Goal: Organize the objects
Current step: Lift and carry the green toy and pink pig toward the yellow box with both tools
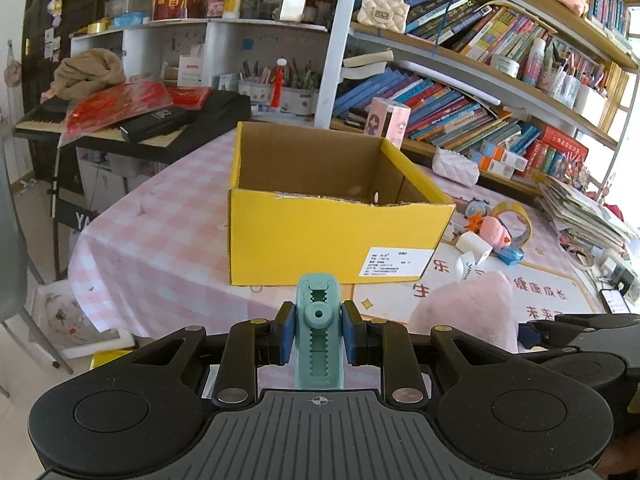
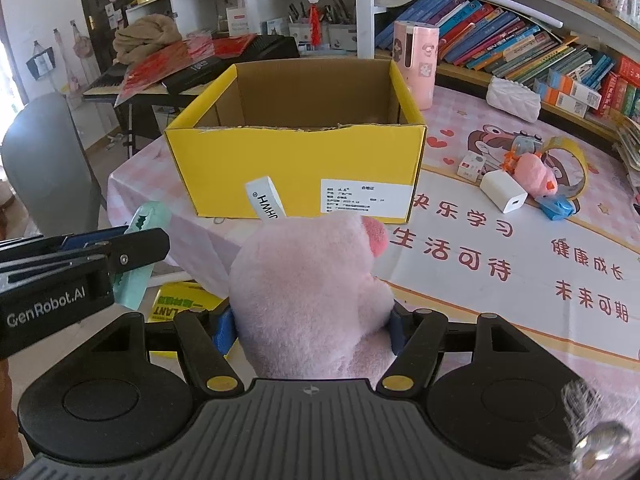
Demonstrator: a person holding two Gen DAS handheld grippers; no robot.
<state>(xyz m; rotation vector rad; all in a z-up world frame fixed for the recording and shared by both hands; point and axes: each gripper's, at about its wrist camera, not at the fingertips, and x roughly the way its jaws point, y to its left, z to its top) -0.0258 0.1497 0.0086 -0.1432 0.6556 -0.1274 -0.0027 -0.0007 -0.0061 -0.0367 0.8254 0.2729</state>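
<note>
Both hands loaded, nothing dropped yet: left gripper (image 1: 319, 334) clamps teal clip (image 1: 319, 332) bottom centre, right gripper (image 2: 310, 326) squeezes pink plush (image 2: 308, 292). Yellow box (image 2: 296, 168) mid-frame looks empty; charger (image 2: 503, 191), duck toy (image 2: 534, 174), tape roll (image 2: 570, 160) remain at right

We see a table with pink checked cloth (image 2: 460, 112). On it stand a yellow cardboard box (image 2: 296, 168), a white charger (image 2: 503, 192), a tape roll (image 2: 570, 156) and a pink duck toy (image 2: 534, 174).
</note>
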